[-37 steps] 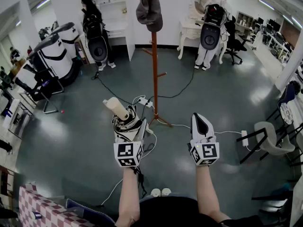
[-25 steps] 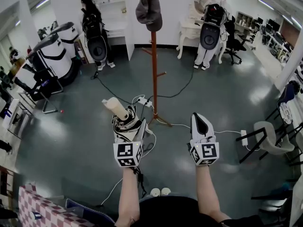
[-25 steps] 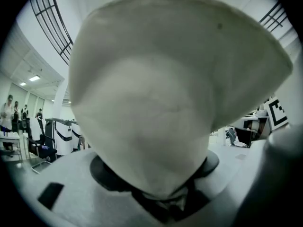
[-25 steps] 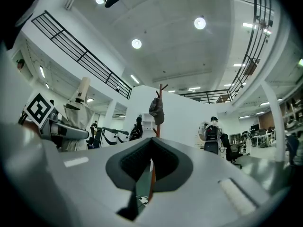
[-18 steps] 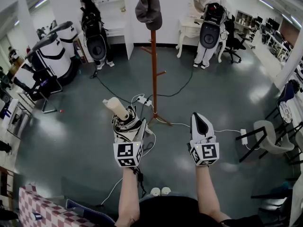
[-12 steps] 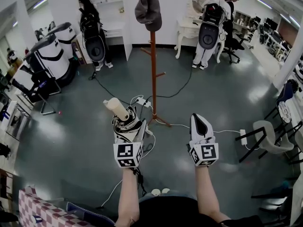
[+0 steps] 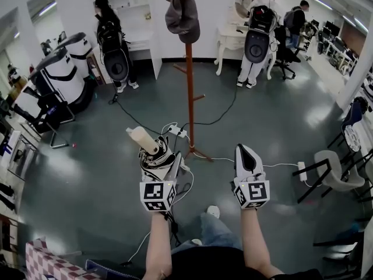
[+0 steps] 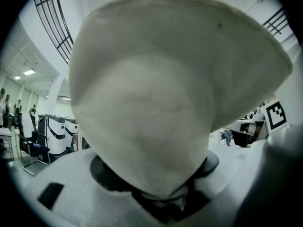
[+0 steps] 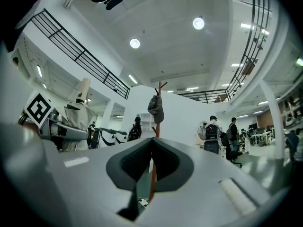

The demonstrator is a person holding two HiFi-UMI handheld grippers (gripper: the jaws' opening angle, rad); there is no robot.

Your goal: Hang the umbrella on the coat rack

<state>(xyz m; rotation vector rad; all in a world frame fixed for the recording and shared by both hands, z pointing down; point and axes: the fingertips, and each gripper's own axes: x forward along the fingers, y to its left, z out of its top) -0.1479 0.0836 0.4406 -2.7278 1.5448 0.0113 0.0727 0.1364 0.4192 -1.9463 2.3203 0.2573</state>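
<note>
Person has stepped forward since the earlier frames: a shoe (image 7: 213, 212) and a jeans leg (image 7: 213, 233) now show between the arms, both grippers sit a bit lower in the head view, and 1 more person (image 7: 300, 17) has come into view at the far right wall. Grip unchanged.

Left gripper (image 7: 158, 161) is clamped wide around the folded umbrella (image 7: 152, 153), held about level out front. Its pale handle (image 7: 142, 139) sticks up and away to the left. In the left gripper view the umbrella fills almost the whole picture, seated between the jaws.

Right gripper (image 7: 243, 150) has its jaws together with nothing in them; its own view shows the pads meeting and the rack beyond.

Coat rack (image 7: 189, 92) stands on the floor (image 7: 87, 174) ahead, still well apart from the umbrella, slightly right of the left gripper. A hat (image 7: 182, 15) takes the top. 2 side pegs look free: 1 upper left (image 7: 178, 69), 1 lower right (image 7: 200, 96). Cables and a power strip (image 7: 176, 131) lie at the base.

Step, as I read it: carry and approach, umbrella in hand, hanging not yet started.

Next move likely needs more steps toward the rack, watching the cables near the feet, then raising the left gripper to a free peg. No strap or loop on the umbrella is visible, so I cannot tell what would catch on the peg. The right gripper is free to steady the pole or help with a loop.
</note>
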